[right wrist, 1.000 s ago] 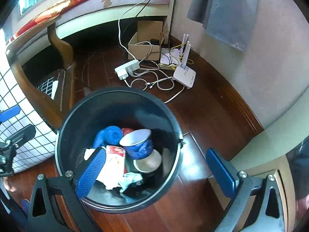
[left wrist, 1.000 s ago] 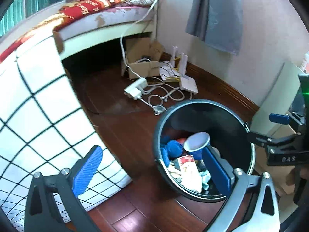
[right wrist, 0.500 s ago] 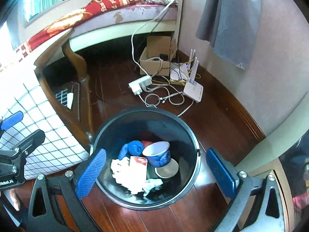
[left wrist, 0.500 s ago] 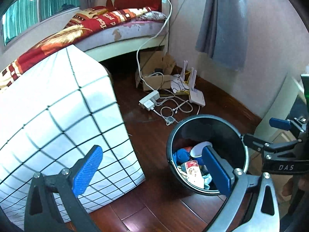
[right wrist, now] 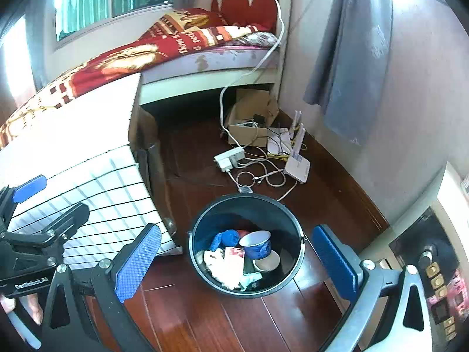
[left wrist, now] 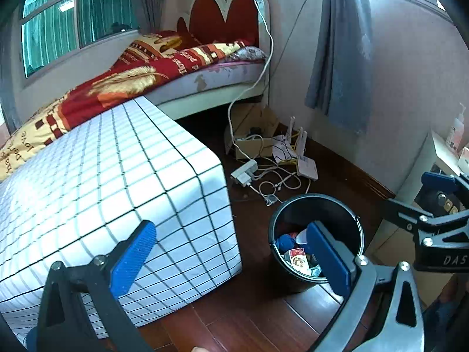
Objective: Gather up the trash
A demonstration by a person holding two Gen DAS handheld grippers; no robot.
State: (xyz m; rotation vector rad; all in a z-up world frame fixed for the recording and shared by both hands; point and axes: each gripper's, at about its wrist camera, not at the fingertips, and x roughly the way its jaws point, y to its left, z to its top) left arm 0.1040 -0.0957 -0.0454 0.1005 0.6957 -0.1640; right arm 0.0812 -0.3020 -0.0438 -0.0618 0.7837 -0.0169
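Both grippers have pulled up and away from the round black plastic trash bin (right wrist: 245,245): left gripper (left wrist: 231,259) and right gripper (right wrist: 236,259) jaws wide, empty. Trash sits inside, so collecting looks finished.

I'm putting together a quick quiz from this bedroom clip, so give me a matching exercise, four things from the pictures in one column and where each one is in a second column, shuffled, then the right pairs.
Things:
1. blue paper cup
2. white router
3. cardboard box
4. red patterned blanket

Places:
A. on the bed
B. inside the black bin
C. on the floor by the wall, antennas up
D. on the floor by the head end of the bed frame

Pairs: 1-B, 2-C, 3-D, 4-A
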